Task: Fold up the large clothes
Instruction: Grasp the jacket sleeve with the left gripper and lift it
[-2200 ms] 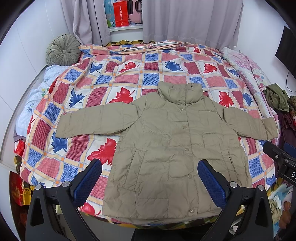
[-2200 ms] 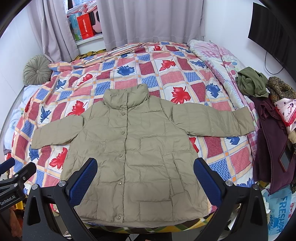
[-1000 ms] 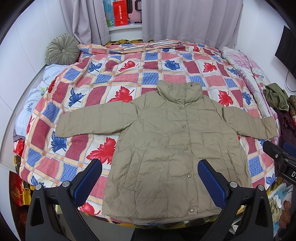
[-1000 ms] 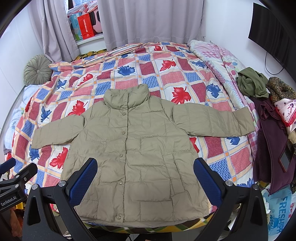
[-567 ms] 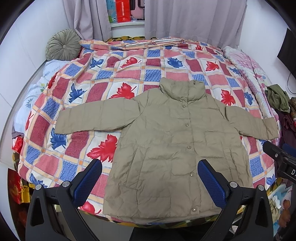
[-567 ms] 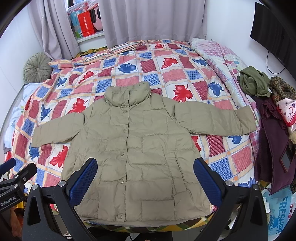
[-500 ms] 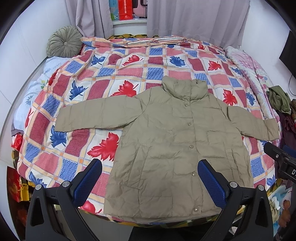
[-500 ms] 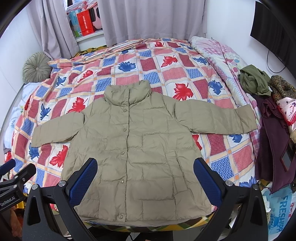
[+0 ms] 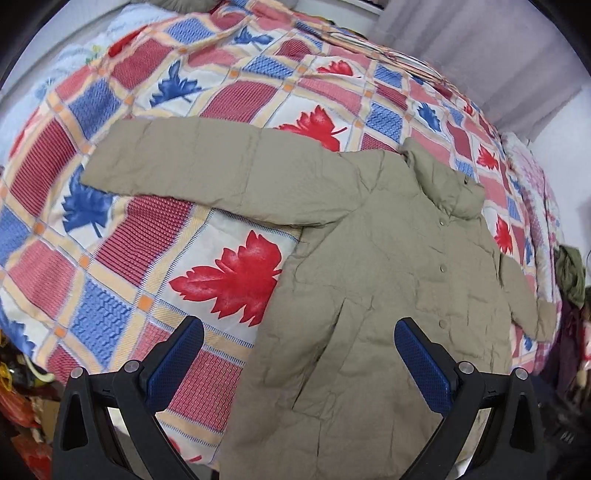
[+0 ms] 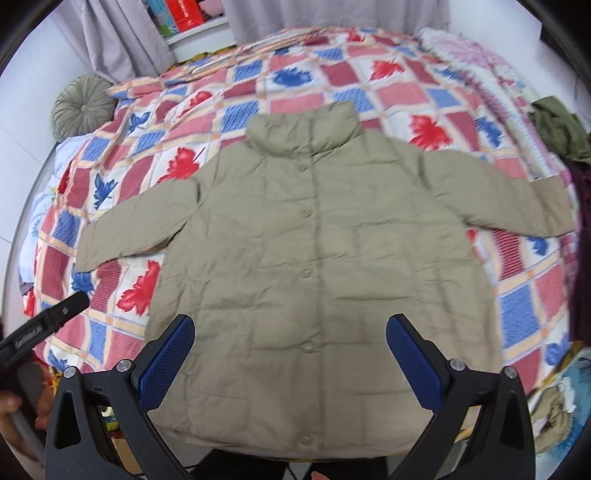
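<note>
Olive puffer jacket (image 10: 314, 236) spread flat, front up and snapped shut, across the near half of the bed, hem at the near edge, collar toward the far curtains (image 10: 332, 14); both sleeves stretched out sideways over the leaf-print quilt (image 9: 229, 280). In the right wrist view, lies centred beyond the right gripper (image 10: 290, 354), lower body framed between the wide-open jaws, nothing clamped. In the left wrist view, sits skewed to the right of the left gripper (image 9: 299, 363); side seam between the gaping jaws, one blue pad (image 9: 423, 369) over the jacket front, the other over bare quilt; nothing held. Out-flung sleeve (image 9: 207, 173) reaches toward the bed's left edge, well beyond the fingertips.

Compared with half a second ago: left view swung left and closer to the quilt, jacket now off-centre; right view nearer and lower, slightly blurred; jacket itself unmoved. Round green cushion (image 10: 83, 107) at the far left corner; dark green garment (image 10: 561, 127) off the right edge.
</note>
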Tool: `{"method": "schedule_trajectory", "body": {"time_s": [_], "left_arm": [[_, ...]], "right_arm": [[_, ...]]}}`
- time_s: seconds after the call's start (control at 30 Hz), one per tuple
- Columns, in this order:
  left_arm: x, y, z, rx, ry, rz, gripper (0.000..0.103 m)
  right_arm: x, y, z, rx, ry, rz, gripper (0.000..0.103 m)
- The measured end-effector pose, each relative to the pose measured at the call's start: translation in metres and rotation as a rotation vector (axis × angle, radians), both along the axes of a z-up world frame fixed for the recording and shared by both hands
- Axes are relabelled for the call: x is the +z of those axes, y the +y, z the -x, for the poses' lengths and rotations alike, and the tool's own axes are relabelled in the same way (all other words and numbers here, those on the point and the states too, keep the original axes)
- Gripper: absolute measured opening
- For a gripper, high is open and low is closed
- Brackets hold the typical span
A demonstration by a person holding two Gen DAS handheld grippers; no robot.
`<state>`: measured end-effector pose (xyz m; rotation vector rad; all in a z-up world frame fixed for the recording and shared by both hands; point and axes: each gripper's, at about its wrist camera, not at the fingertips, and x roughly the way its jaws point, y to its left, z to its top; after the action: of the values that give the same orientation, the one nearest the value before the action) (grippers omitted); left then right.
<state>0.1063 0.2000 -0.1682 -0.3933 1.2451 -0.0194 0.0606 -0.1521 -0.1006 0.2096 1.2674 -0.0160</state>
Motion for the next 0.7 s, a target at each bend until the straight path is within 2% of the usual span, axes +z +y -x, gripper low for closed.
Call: {"method": "schedule_trajectory", "body": {"time_s": [0.07, 0.17, 0.27, 0.4, 0.5, 0.6, 0.7], "left_arm": [[-0.029, 0.028, -0.017, 0.068, -0.005, 0.108, 0.103], [-0.067, 0.059, -0.044, 0.134, -0.024, 0.227, 0.103], [-0.1, 0.078, -0.074, 0.154, -0.051, 0.323, 0.103], [-0.139, 0.087, -0.109, 0.157, -0.059, 0.41, 0.103], [-0.154, 0.095, -0.128, 0.189, -0.059, 0.427, 0.103], [-0.143, 0.111, -0.139, 0.217, -0.128, 0.425, 0.103], [-0.131, 0.131, -0.155, 0.236, -0.182, 0.373, 0.103]], "right_arm": [[-0.023, 0.018, -0.013, 0.048, 0.06, 0.009, 0.103], [-0.055, 0.044, -0.026, 0.099, 0.076, 0.047, 0.103], [-0.081, 0.056, -0.036, 0.117, 0.113, 0.019, 0.103], [-0.114, 0.072, -0.054, 0.135, 0.123, 0.013, 0.103], [-0.127, 0.079, -0.067, 0.146, 0.106, 0.013, 0.103], [-0.129, 0.083, -0.085, 0.137, 0.051, 0.0, 0.103], [-0.127, 0.088, -0.108, 0.127, 0.008, -0.01, 0.103]]}}
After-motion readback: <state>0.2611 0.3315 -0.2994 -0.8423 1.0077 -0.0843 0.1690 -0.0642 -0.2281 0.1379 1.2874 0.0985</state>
